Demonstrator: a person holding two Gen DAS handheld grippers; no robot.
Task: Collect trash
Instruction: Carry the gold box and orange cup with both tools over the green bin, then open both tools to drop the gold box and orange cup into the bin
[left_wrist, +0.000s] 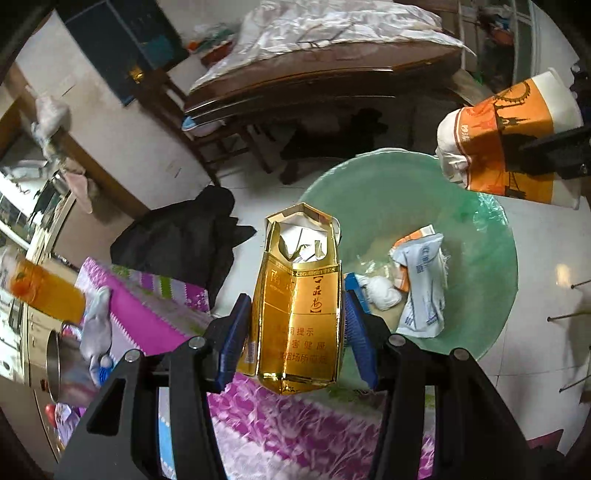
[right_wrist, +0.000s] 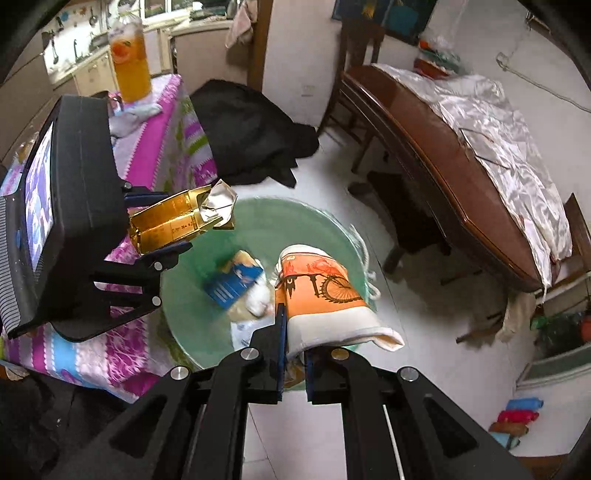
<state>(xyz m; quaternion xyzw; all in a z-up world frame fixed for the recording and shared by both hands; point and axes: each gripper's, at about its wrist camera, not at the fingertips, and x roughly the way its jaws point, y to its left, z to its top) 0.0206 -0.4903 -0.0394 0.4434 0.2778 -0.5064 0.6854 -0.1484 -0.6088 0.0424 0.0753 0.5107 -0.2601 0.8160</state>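
My left gripper (left_wrist: 295, 306) is shut on a gold cigarette box (left_wrist: 299, 306) with its lid open, held over the near rim of a green basin (left_wrist: 369, 192) on the floor. The box also shows in the right wrist view (right_wrist: 173, 221). My right gripper (right_wrist: 293, 332) is shut on a crushed orange-and-white paper cup (right_wrist: 321, 295), held above the basin (right_wrist: 258, 218); the cup also shows in the left wrist view (left_wrist: 509, 140). In the basin lie a white wrapper (left_wrist: 424, 280), a crumpled tissue (left_wrist: 384, 291) and a blue packet (right_wrist: 232, 280).
A table with a purple flowered cloth (left_wrist: 147, 306) stands left of the basin, bearing an orange drink bottle (right_wrist: 129, 59) and a metal cup (left_wrist: 59, 362). Black clothing (right_wrist: 251, 133) lies on the white floor. A wooden table with a white sheet (right_wrist: 480, 122) stands beyond.
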